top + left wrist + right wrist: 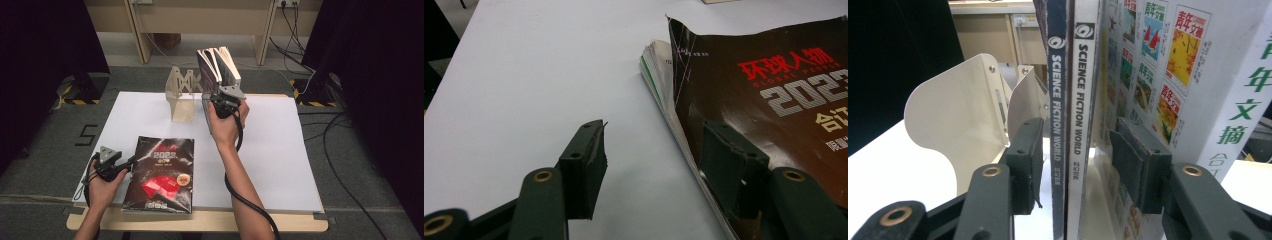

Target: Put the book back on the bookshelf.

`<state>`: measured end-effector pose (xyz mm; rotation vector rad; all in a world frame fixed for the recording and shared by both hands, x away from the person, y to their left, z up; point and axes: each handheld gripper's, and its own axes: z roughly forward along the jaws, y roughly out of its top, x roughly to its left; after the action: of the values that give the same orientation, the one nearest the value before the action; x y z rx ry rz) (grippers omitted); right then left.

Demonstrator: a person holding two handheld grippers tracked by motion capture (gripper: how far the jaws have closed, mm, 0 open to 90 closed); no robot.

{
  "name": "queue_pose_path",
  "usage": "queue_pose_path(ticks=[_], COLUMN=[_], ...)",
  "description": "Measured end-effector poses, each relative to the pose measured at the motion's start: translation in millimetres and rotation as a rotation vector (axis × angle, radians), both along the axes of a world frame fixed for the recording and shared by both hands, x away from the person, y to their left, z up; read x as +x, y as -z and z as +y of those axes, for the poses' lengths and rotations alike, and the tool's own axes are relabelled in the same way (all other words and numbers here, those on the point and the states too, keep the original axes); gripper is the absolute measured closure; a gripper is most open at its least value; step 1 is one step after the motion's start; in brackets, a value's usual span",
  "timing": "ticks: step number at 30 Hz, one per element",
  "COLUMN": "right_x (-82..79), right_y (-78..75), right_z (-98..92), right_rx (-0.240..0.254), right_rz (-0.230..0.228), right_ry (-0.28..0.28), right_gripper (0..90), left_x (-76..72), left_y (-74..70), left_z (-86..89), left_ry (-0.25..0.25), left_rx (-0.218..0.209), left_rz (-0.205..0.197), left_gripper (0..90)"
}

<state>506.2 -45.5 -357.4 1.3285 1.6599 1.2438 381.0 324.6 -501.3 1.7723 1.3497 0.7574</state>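
A dark magazine (162, 172) with red and white print lies flat at the table's near left; its cover (774, 75) curls up at the far corner. My left gripper (131, 162) rests at its left edge and is open (659, 145), with one jaw over the cover and the other over bare table. Toward the back, several books (220, 62) stand upright beside a beige bookend (181, 95). My right gripper (218, 100) straddles two slim books, one with a dark spine (1057, 75) and one with a white spine (1083, 75). It is open (1075, 145), with small gaps at both pads.
A thick book (1198, 75) with small cover pictures stands just right of the slim pair. The bookend's curved plate (958, 110) is at their left. The white table top (270, 150) spreads to the right. Cables trail over the floor at the far right (330, 125).
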Motion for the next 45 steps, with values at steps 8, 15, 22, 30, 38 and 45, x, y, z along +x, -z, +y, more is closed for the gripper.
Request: queue_pose_path(ticks=[8, 15, 22, 30, 38, 45], right_x=[-2.9, -7.7, -10.7, -16.0, -20.3, -20.8], right_y=[-0.7, 2.0, 6.7, 10.0, 13.6, 14.6], right_z=[-0.2, -1.1, -3.4, -3.5, -5.2, -5.1], right_rx=[-0.003, 0.000, 0.001, 0.008, 0.010, 0.008], right_rz=[-0.002, -0.002, 0.004, 0.011, 0.014, 0.017], right_ry=[-0.002, -0.005, -0.008, -0.014, -0.019, -0.022], right_gripper=[55.6, 55.3, 55.4, 55.3, 55.3, 55.3], left_x=[0.1, 0.0, 0.1, -0.1, 0.0, 0.1], left_y=[0.0, 0.0, 0.0, 0.0, 0.1, 0.1], left_z=[-0.1, -0.2, -0.4, -0.6, -0.9, -1.4], left_ry=[0.001, 0.002, 0.003, 0.003, 0.003, 0.004], left_rx=[0.001, 0.001, 0.003, 0.003, 0.006, 0.013], left_rz=[0.002, 0.001, 0.002, -0.001, 0.000, 0.001], left_gripper=[42.5, 42.5, 42.5, 42.5, 42.6, 42.6])
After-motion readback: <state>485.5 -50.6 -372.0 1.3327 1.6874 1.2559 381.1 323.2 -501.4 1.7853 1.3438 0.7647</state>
